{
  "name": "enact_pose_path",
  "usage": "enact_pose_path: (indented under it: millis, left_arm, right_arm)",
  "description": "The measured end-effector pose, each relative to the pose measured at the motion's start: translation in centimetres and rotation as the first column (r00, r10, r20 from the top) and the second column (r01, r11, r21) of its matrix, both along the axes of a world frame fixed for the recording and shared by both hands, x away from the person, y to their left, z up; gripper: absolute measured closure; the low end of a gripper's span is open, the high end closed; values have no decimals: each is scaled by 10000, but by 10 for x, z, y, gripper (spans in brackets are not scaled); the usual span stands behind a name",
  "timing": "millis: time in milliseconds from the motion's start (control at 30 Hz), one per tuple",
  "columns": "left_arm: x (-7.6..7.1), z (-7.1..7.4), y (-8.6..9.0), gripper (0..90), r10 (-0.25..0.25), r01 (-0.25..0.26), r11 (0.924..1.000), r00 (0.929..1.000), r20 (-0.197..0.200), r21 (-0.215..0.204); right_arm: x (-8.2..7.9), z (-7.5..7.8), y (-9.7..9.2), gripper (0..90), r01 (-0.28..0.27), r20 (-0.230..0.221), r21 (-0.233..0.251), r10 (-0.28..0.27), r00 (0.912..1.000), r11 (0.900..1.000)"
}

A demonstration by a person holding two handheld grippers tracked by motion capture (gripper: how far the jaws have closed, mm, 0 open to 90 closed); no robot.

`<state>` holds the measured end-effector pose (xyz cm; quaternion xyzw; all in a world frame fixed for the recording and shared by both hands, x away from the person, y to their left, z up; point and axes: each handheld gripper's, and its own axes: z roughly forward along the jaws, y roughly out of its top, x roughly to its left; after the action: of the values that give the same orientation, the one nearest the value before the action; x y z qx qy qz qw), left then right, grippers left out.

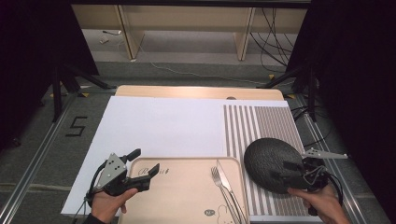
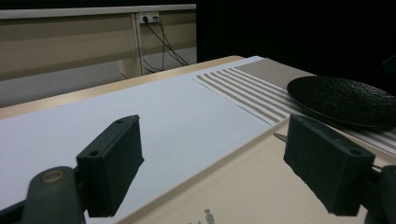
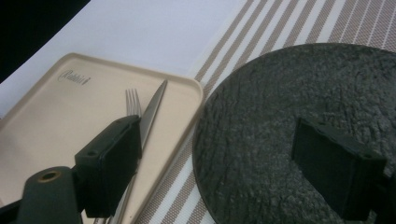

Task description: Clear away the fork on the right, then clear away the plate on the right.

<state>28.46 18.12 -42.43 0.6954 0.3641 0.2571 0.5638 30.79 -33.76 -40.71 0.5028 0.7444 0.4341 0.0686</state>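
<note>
Now: placing plate (image 1: 271, 163) on striped mat (image 1: 261, 123) | right hand-held gripper (image 1: 306, 171) wide over plate's near rim, not gripping | left hand-held gripper (image 1: 144, 165) wide above tray (image 1: 187, 196) corner | advice: keep plate level, clear of fork (image 1: 218, 182) and knife (image 1: 228, 184).

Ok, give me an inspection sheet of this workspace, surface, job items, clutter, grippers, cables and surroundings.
Surface: wooden table under a white sheet, with a striped placemat at right.
Job's things: black plate over the placemat, by the right gripper; beige tray with fork and knife near its right edge.
Clutter: nothing seen.
Grippers: left gripper open at the tray's left corner; right gripper open, jaws either side of the plate's edge.
Cables: floor cables behind the table.
Surroundings: black curtains, wooden bench, floor marked 5.
</note>
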Motion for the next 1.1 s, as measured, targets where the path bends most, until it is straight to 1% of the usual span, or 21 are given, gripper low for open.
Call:
enact_pose_path:
  millis: [200,500,700,800,1100]
  left_arm:
    - [0,0,0,186,15,-15,10000,10000,8,14]
    - [1,0,0,186,7,-7,10000,10000,15,38]
    - [-1,0,2,186,17,-17,10000,10000,54,5]
    - [-1,0,2,186,20,-20,10000,10000,41,5]
    - [0,0,1,186,13,-13,10000,10000,39,40]
  right_arm:
    - [-1,-2,-9,171,233,-12,29,-233,9997,9997]
    - [-2,-7,-23,172,607,-178,-13,-607,9980,9982]
    - [-4,-9,-32,173,934,-250,-53,-935,9953,9956]
    - [-5,-10,-35,172,990,-384,-93,-993,9943,9950]
    - [-5,-16,-49,175,1473,-540,-110,-1476,9876,9890]
